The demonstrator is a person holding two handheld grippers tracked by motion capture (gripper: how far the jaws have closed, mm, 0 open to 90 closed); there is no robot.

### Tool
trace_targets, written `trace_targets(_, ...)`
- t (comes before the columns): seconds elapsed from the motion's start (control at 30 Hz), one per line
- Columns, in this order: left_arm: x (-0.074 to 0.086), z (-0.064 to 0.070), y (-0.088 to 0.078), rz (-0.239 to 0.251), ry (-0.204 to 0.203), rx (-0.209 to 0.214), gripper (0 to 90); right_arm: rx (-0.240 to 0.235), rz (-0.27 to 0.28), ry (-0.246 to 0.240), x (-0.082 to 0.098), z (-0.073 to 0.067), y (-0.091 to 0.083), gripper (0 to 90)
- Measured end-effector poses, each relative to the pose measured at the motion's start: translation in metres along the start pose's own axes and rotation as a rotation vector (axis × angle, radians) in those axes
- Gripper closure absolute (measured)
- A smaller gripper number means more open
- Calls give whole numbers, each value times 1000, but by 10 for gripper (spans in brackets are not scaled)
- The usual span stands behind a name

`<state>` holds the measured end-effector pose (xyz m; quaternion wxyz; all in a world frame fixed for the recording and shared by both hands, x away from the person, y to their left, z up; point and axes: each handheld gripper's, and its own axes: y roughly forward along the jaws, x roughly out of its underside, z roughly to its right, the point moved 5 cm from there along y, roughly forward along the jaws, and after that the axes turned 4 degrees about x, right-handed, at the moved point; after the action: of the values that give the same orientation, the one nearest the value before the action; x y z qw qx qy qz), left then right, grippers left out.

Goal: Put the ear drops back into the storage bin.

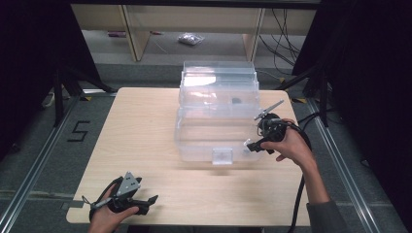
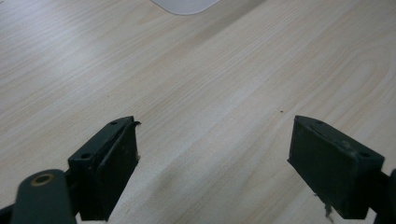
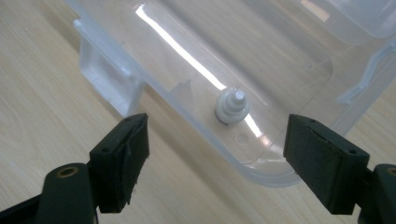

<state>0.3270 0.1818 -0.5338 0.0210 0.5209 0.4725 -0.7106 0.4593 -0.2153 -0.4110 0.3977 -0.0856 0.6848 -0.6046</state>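
Observation:
A clear plastic box (image 1: 216, 121) stands on the far middle of the wooden table (image 1: 145, 126), its lid laid open toward me. My right gripper (image 1: 251, 144) hovers at the lid's front right corner. In the right gripper view its jaws (image 3: 217, 158) stand open, and a small white stepped peg (image 3: 232, 106) lies inside the clear lid just beyond them, untouched. The lid's latch tab (image 3: 109, 79) sits to the left. My left gripper (image 1: 149, 204) rests low at the near left table edge. Its jaws (image 2: 215, 158) are open over bare wood, with nothing between them.
A small dark item (image 1: 236, 100) lies in the box's deeper half. Light wooden shelving (image 1: 136, 29) and a plastic bag (image 1: 190, 39) are on the floor beyond the table. Cables (image 1: 303, 141) trail off the table's right side. Bare wood spans the left half.

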Motion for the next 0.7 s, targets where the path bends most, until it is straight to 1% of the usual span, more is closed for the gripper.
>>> trace_targets(0.03, 0, 0, 0, 0, 0, 2, 151, -10, 3, -9, 1, -1, 0, 227)
trace_targets(0.07, 0, 0, 0, 1, 0, 0, 151, -10, 2, 0, 1, -2, -1, 227)
trace_targets(0.1, 0, 0, 0, -2, -5, 5, 150, -8, 11, -8, 2, -2, -1, 227)
trace_targets(0.13, 0, 0, -1, -10, -4, 9, 151, -7, 17, -6, 2, -3, -1, 226)
trace_targets(0.17, 0, 0, 0, 1, -2, -1, 150, -16, 23, -10, 3, -4, -1, 225)
trace_targets(0.2, 0, 0, 0, 0, -1, 0, 151, -11, 22, -6, 4, -4, -1, 225)
trace_targets(0.23, 0, 0, 0, 1, -2, 0, 151, -19, 27, -1, 4, -6, -2, 225)
trace_targets(0.27, 0, 1, -1, 4, -7, 7, 151, -19, 37, -11, 5, -6, -2, 224)
trace_targets(0.3, 0, 1, -1, -4, -9, 15, 151, -21, 36, 5, 6, -7, -2, 224)
trace_targets(0.33, 0, 0, 0, 2, -4, 2, 151, -17, 47, -5, 6, -7, -2, 223)
trace_targets(0.37, 0, 0, 0, 1, -2, -2, 151, -13, 40, 6, 8, -8, -2, 224)
trace_targets(0.43, 0, 0, -1, -4, -3, 6, 151, -24, 58, -14, 9, -10, -1, 224)
trace_targets(0.47, 0, 0, -1, -10, -3, 8, 151, -16, 48, 8, 11, -11, -1, 223)
trace_targets(0.5, 0, 0, 0, 1, -3, 1, 150, -29, 56, -3, 12, -13, -1, 224)
trace_targets(0.57, 0, 0, 0, 3, -3, -1, 151, -29, 59, -7, 14, -13, 0, 225)
trace_targets(0.6, 0, 1, -1, -4, -6, 14, 150, -31, 59, -3, 15, -15, -1, 224)
trace_targets(0.63, 0, 1, -1, -3, -11, 15, 150, -27, 62, -2, 16, -15, -1, 224)
trace_targets(0.67, 0, 0, -1, -6, -5, 12, 150, -25, 65, 3, 17, -15, -2, 225)
trace_targets(0.7, 0, 0, 0, 4, -3, -3, 150, -30, 67, -3, 18, -16, -2, 225)
